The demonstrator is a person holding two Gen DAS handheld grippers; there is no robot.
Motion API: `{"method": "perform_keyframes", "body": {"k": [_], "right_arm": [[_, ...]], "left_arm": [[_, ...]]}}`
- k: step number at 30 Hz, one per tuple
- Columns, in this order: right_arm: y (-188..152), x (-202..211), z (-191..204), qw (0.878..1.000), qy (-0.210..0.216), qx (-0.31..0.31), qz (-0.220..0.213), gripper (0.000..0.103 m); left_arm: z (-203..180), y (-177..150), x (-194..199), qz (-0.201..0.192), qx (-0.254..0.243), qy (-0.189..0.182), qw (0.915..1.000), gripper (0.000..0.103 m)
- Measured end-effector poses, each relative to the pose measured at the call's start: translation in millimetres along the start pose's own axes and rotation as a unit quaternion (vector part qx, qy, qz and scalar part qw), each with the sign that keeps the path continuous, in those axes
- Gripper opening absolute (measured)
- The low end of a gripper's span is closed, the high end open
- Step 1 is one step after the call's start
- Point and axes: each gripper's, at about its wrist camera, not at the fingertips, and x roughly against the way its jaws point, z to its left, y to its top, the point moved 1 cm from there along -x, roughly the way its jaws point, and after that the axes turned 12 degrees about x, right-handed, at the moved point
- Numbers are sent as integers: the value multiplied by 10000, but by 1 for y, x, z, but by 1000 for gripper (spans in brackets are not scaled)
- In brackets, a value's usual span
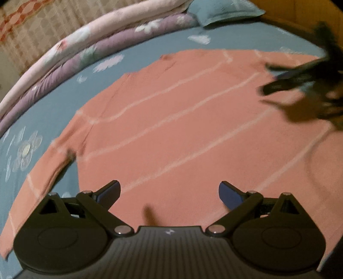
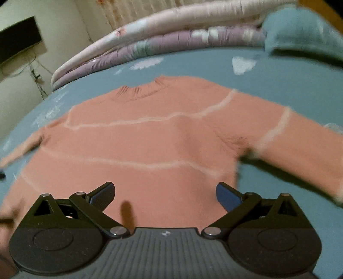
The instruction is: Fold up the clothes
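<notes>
A salmon-pink sweater (image 1: pixel 171 133) with thin pale stripes lies spread flat on the blue bedsheet (image 1: pixel 53 111), collar toward the rolled quilts. In the right wrist view the same sweater (image 2: pixel 150 141) shows its collar at the top and one sleeve (image 2: pixel 300 137) stretched out to the right. My left gripper (image 1: pixel 169 193) hovers open over the sweater's lower body, nothing between its fingers. My right gripper (image 2: pixel 165 194) is open too, above the hem area. In the left wrist view the right gripper (image 1: pixel 304 79) appears blurred at the right edge, above the sweater.
Rolled pink and purple quilts (image 1: pixel 90 47) lie along the far side of the bed, with a teal pillow (image 1: pixel 225 10) beside them. In the right wrist view a dark screen (image 2: pixel 19 38) hangs on the wall at left. Blue sheet (image 2: pixel 278 85) shows around the sweater.
</notes>
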Motion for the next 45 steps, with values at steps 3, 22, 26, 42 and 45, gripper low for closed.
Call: {"method": "perform_keyframes", "body": {"k": [3,22,26,42,45], "right_arm": [[-9,17,8,9984,-390,112,391,103],[47,-50,23,9993,-198,155,267,103],[15,-18,42,9982,-296,29,511,103],[-32,35,94,9938,-936,-105,595,103],[-46,34,104,9917,-1080,34,689,103]], "left_arm": [[17,-10,-7,135,235,69,9996,98],[38,-26,-18,335,729,39,9968,98],[46,-40,-15,478,919,-126,9945,99],[40,-4,-21,-255,154,-783,9965,101],[42,-22,-30,21,115,-809,9967,101]]}}
